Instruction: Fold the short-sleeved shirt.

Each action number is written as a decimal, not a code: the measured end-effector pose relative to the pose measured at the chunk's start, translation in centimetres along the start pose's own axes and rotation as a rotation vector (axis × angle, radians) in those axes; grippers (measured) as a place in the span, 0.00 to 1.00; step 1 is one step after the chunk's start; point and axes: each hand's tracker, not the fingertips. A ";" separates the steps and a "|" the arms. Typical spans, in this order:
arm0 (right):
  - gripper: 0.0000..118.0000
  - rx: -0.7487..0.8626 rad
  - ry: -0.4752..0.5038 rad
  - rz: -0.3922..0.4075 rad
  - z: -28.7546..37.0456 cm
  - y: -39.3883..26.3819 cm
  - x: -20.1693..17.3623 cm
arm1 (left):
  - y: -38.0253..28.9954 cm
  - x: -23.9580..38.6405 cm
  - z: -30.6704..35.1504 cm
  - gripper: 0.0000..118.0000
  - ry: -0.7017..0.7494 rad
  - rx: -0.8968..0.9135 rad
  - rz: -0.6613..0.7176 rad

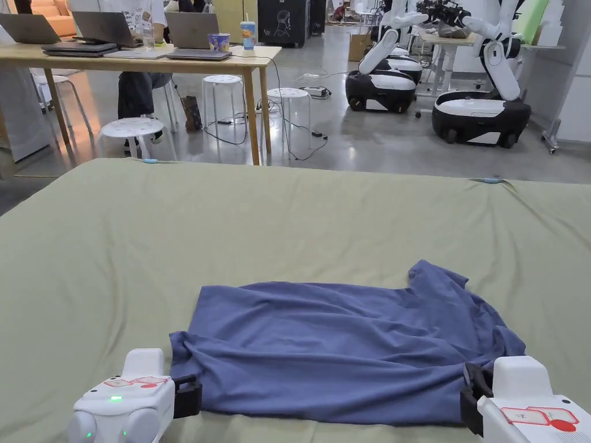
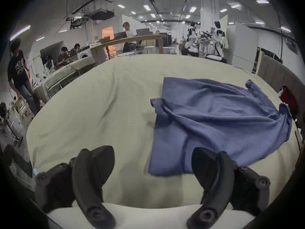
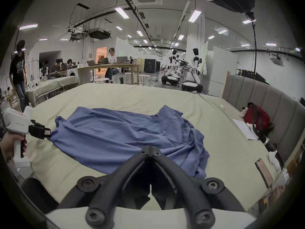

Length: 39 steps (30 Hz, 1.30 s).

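From the head view, the blue short-sleeved shirt (image 1: 346, 346) lies crumpled and spread on the green sheet (image 1: 288, 231), toward the near edge and a little right of centre. My left gripper (image 1: 193, 395) sits at the shirt's near left corner, and my right gripper (image 1: 470, 398) sits at its near right edge.

In the left gripper view, my 2 jaws stand wide apart over the sheet (image 2: 99, 100). The right one lies just at the shirt's (image 2: 214, 117) near hem, and nothing is between them but bedding.

In the right gripper view, my 2 jaws meet at their tips, closed against the shirt's (image 3: 123, 133) near edge; I cannot tell whether cloth is pinched. My left gripper (image 3: 47, 132) shows at the far left, held by a hand (image 3: 9, 143).
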 end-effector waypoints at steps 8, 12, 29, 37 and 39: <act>0.00 -0.050 -0.088 -0.036 -0.9 -1.1 5.3 | 1.2 1.9 -1.0 0.16 -0.056 -0.106 -0.125; 0.00 -0.117 -0.173 -0.088 -2.0 -2.7 9.9 | 1.4 2.2 0.7 0.02 -0.096 -0.070 -0.129; 0.90 -0.403 -0.085 -0.157 -12.1 -7.0 12.6 | 1.2 3.4 2.8 0.02 -0.056 -0.009 -0.117; 0.09 -0.269 -0.005 -0.139 -7.3 -3.9 10.8 | 1.0 2.8 3.6 0.01 -0.048 0.004 -0.096; 0.09 -0.240 -0.006 -0.130 -5.8 -2.9 10.6 | 1.5 2.5 4.7 0.01 -0.056 0.024 -0.091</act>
